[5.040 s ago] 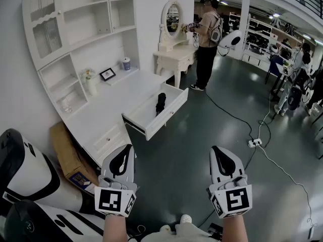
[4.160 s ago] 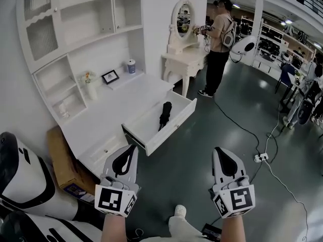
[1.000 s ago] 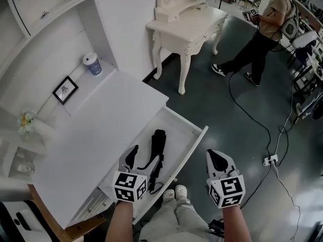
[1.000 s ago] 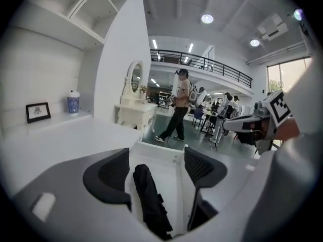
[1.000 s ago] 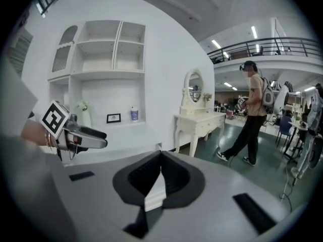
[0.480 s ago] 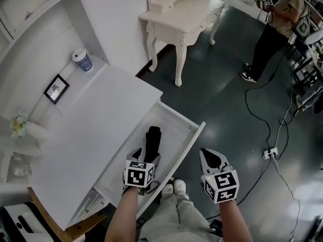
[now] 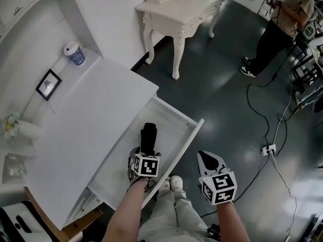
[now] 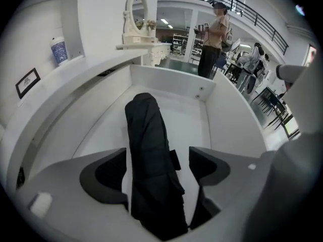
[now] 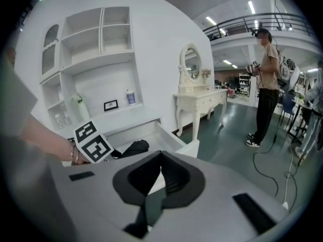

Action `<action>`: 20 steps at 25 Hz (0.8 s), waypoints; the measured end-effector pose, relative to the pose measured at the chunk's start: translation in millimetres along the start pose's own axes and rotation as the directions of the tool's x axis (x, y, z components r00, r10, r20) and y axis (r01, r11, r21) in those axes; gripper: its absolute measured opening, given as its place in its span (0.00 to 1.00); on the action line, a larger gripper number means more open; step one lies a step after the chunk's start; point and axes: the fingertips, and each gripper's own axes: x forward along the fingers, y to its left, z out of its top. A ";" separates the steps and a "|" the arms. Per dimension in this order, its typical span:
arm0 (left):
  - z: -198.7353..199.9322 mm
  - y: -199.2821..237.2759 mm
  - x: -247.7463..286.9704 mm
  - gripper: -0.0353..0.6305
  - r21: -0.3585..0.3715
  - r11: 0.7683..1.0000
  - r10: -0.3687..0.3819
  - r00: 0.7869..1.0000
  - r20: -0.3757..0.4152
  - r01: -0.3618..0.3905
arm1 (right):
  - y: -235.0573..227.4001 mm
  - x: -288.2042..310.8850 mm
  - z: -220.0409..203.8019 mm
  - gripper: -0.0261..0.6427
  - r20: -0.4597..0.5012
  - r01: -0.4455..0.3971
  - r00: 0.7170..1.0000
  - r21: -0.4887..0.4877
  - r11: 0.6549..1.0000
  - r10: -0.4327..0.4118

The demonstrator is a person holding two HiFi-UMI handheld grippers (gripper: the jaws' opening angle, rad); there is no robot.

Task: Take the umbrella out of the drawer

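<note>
The black folded fabric umbrella (image 7: pixel 148 134) is laid lengthwise on the floor of the open white wooden drawer (image 7: pixel 187 141), which is pulled out from beneath the white worktop (image 7: pixel 101 102). The left gripper (image 7: pixel 143 155) is lowered into the drawer over the umbrella's near end. In the left gripper view, the umbrella (image 8: pixel 147 150) is seen between the jaws, which are spread apart (one jaw close against the fabric, a gap at the other). The right gripper (image 7: pixel 209 160) is held outside the drawer front; its jaws are pressed together on nothing.
</note>
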 end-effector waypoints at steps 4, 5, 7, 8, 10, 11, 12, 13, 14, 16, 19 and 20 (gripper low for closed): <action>-7.7 2.4 18.3 0.63 0.003 0.999 0.054 0.998 -0.041 -0.054 | -4.2 0.6 -8.7 0.05 -0.018 0.002 1.000 0.009 1.000 -0.002; -9.6 3.2 21.2 0.63 0.001 0.998 0.064 0.997 -0.049 -0.064 | -4.6 0.4 -10.2 0.05 -0.022 0.001 1.000 0.009 1.000 -0.001; -11.4 7.9 23.2 0.61 -0.009 0.996 0.083 0.995 -0.056 -0.083 | -4.5 0.3 -11.8 0.05 -0.027 -0.004 1.000 0.007 1.000 0.005; -11.4 10.7 23.3 0.56 -0.017 0.996 0.086 0.995 -0.058 -0.087 | -4.4 0.5 -11.9 0.05 -0.027 -0.008 1.000 0.005 1.000 0.008; -10.6 12.7 23.7 0.52 -0.035 0.997 0.067 0.996 -0.064 -0.069 | -4.6 1.1 -12.3 0.05 -0.029 -0.013 0.999 0.002 1.000 0.013; -10.2 12.1 24.1 0.52 -0.043 0.998 0.050 0.997 -0.066 -0.053 | -4.7 1.4 -12.7 0.05 -0.031 -0.016 0.999 0.002 1.000 0.016; -10.3 11.0 24.7 0.52 -0.052 0.998 0.032 0.997 -0.069 -0.036 | -4.3 1.8 -13.3 0.05 -0.033 -0.019 0.999 0.002 1.000 0.019; -11.1 9.7 25.8 0.52 -0.061 0.998 0.015 0.997 -0.072 -0.020 | -3.3 2.4 -14.1 0.05 -0.036 -0.024 0.999 0.001 1.000 0.024; -12.3 8.6 27.4 0.52 -0.072 0.997 -0.001 0.997 -0.076 -0.005 | -1.9 3.2 -14.7 0.05 -0.038 -0.029 0.999 -0.001 1.000 0.029; -14.6 8.0 31.3 0.53 -0.088 0.996 -0.013 0.996 -0.084 0.006 | 1.7 5.7 -15.7 0.05 -0.041 -0.041 0.998 -0.008 0.999 0.041; -14.2 9.6 32.5 0.51 -0.093 0.996 0.003 0.996 -0.088 -0.011 | 4.7 9.1 -16.3 0.05 -0.045 -0.056 0.997 -0.018 0.998 0.055; -13.4 9.9 31.9 0.48 -0.102 0.995 0.000 0.996 -0.085 -0.009 | 5.3 9.9 -16.2 0.05 -0.045 -0.060 0.997 -0.020 0.998 0.059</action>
